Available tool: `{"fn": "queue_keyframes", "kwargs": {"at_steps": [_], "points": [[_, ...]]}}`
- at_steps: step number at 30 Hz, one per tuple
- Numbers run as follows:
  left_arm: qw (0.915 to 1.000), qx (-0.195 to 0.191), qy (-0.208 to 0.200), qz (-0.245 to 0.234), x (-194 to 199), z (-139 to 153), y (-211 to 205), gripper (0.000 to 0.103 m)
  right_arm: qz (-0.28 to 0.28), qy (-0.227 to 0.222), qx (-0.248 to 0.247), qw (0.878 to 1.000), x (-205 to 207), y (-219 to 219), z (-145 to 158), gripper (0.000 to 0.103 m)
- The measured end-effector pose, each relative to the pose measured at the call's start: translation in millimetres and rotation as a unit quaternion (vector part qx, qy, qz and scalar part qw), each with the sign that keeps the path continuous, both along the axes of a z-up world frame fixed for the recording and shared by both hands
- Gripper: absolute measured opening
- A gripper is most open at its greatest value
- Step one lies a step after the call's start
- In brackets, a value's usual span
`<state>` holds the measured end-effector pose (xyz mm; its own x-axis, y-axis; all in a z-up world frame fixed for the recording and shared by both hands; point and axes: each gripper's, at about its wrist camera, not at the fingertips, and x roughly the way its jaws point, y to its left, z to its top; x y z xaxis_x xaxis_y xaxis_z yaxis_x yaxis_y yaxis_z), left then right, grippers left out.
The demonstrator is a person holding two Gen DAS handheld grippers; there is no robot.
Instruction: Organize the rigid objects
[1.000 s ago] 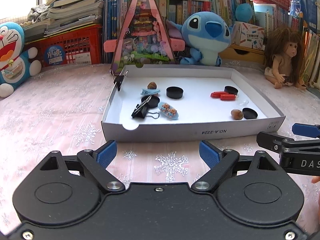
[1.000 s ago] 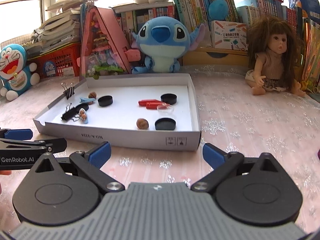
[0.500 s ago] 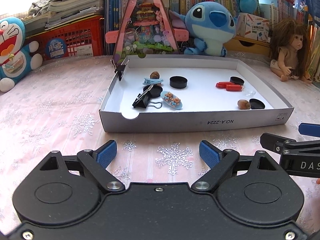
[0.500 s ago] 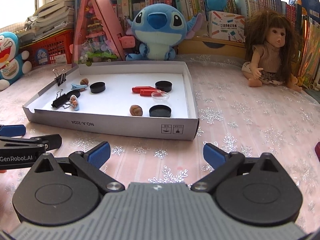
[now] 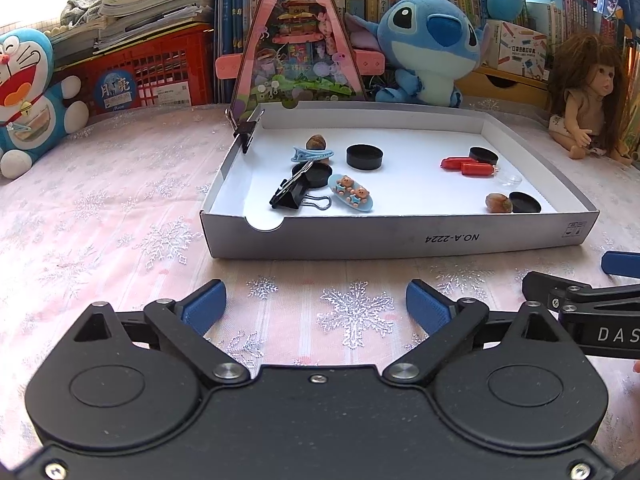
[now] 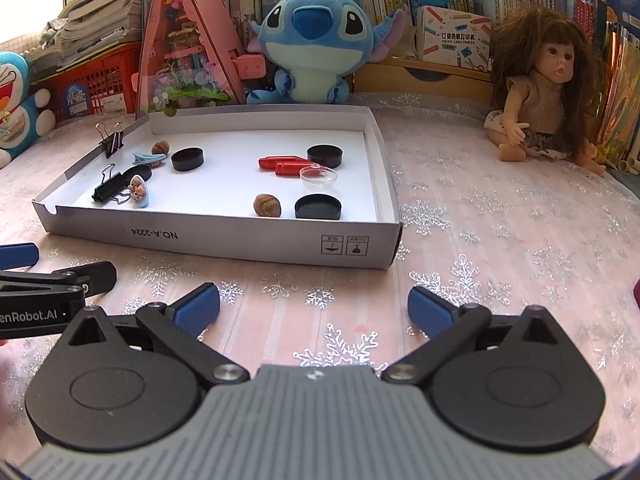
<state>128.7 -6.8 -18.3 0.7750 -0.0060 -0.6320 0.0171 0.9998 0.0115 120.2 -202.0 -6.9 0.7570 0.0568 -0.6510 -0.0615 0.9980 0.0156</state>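
White shallow box [image 5: 400, 236] of small rigid items on snowflake cloth [image 5: 100, 216]; both grippers short of its near wall, nothing held.

Inside the box: at the left end, black binder clip [image 5: 290, 194], bear hair clip [image 5: 352, 197], blue claw clip [image 5: 310, 155], nut [image 5: 317, 142] and two black caps [image 5: 364, 156]; at the right end, two red capsules [image 5: 468, 166], clear dish [image 6: 318, 174], second nut [image 6: 267, 205] and two more black caps [image 6: 318, 207]. A further binder clip [image 6: 112, 142] grips the box's left wall. Middle of the box floor lies bare. Open cloth fronts the box's near wall and runs wide past its right wall. Left gripper [image 5: 316, 306]: jaws opening, wide apart, nothing between. Right gripper [image 6: 314, 306]: jaws spread, nothing between. Plush toys [image 6: 316, 40], doll [image 6: 544, 92] and books crowd behind the box's far wall.
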Motion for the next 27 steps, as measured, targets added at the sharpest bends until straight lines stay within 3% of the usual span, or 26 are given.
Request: {"fn": "queue_keyframes", "kwargs": {"at_steps": [3, 27], "points": [[1.0000, 0.000, 0.003, 0.004, 1.7, -1.0, 0.9, 0.102, 0.001, 0.004, 0.002, 1.000, 1.1, -0.5, -1.0, 0.103], [1.0000, 0.000, 0.004, 0.005, 2.0, -1.1, 1.2, 0.103, 0.004, 0.006, 0.005, 1.000, 2.6, -1.5, -2.2, 0.103]]}}
